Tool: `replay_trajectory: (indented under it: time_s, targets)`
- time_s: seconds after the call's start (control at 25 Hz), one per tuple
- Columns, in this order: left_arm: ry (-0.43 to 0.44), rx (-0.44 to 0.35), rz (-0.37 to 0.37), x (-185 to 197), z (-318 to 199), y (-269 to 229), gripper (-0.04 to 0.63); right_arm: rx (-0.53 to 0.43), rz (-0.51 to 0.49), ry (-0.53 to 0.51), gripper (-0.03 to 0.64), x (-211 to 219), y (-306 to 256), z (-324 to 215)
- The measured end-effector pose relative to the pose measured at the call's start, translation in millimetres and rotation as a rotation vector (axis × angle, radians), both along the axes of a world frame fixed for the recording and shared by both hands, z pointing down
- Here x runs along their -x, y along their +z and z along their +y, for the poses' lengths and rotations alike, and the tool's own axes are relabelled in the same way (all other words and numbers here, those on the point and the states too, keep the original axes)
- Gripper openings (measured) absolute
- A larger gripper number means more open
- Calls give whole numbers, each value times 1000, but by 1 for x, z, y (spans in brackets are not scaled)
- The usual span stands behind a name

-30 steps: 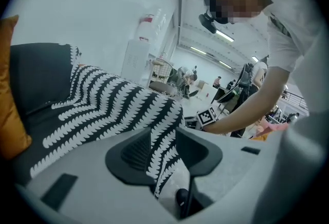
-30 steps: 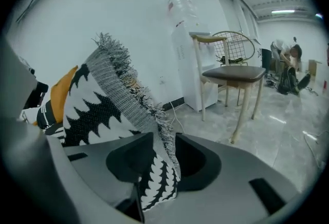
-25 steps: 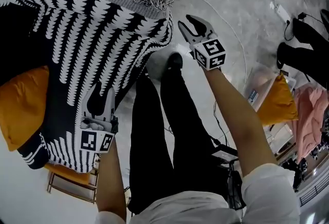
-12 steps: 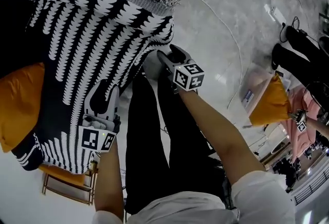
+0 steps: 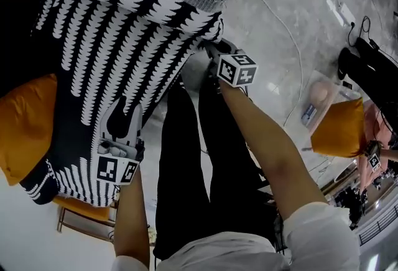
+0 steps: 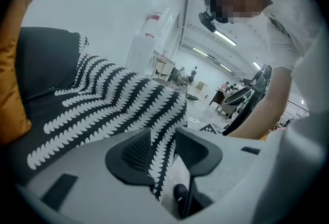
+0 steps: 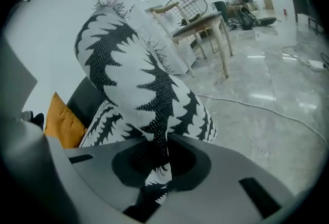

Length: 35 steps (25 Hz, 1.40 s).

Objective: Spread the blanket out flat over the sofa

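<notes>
A black-and-white patterned blanket (image 5: 112, 33) with a fringed edge lies draped over the dark sofa (image 5: 13, 46) at the upper left. My left gripper (image 5: 122, 115) is shut on the blanket's near edge; in the left gripper view the fabric (image 6: 113, 105) runs down between the jaws of the left gripper (image 6: 163, 153). My right gripper (image 5: 210, 49) is at the blanket's right-hand corner, its jaws closing. In the right gripper view a fold of the blanket (image 7: 139, 79) is pinched between the pads of the right gripper (image 7: 165, 159).
An orange cushion (image 5: 25, 127) lies on the sofa under the blanket's left side. The person's black-trousered legs (image 5: 186, 164) stand between the grippers. A white cable (image 5: 273, 21) crosses the marble floor. An orange cushion (image 5: 336, 130) and clutter sit at the right. A table (image 7: 200, 22) stands beyond.
The right gripper has come left from open air to the blanket's corner and closed on the fabric. The left gripper has kept its hold and barely moved.
</notes>
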State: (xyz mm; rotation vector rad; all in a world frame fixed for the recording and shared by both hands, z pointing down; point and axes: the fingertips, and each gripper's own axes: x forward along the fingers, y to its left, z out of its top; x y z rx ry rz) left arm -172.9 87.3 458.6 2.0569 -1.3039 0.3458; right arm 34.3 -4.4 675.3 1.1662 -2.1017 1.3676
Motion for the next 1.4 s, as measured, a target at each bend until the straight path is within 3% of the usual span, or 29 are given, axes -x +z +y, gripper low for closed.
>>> replay_trajectory:
  time_s: [0.16,0.36,0.56,0.68,0.8,1.04,1.16,1.4]
  targets:
    - [-12,-7,-7,15,-10,-3,146,-10,26,28,52,-10,-4,-2]
    - [-12,3,-10,56,-47,-18,146,20,63,24,52,42,5,-44]
    - [-10,16,6,58,-44,-17,146,26,24,-43,54,74,8,-57]
    - [-11,0,13,39,-32,-9,146,4,22,-111,77,57,13,-47]
    - [0,-30,19,12,-23,-3,146,-7,47,-172,165,21,16,-25]
    - [15,-60,21,-1,-19,-30,146,-15,55,-222,167,-19,-36,33]
    - [19,-87,14,2,-21,-55,146,-124,18,-253,161,-16,-102,41]
    - [6,-223,8,16,-44,-138,146,-499,-32,-317,118,21,-287,0]
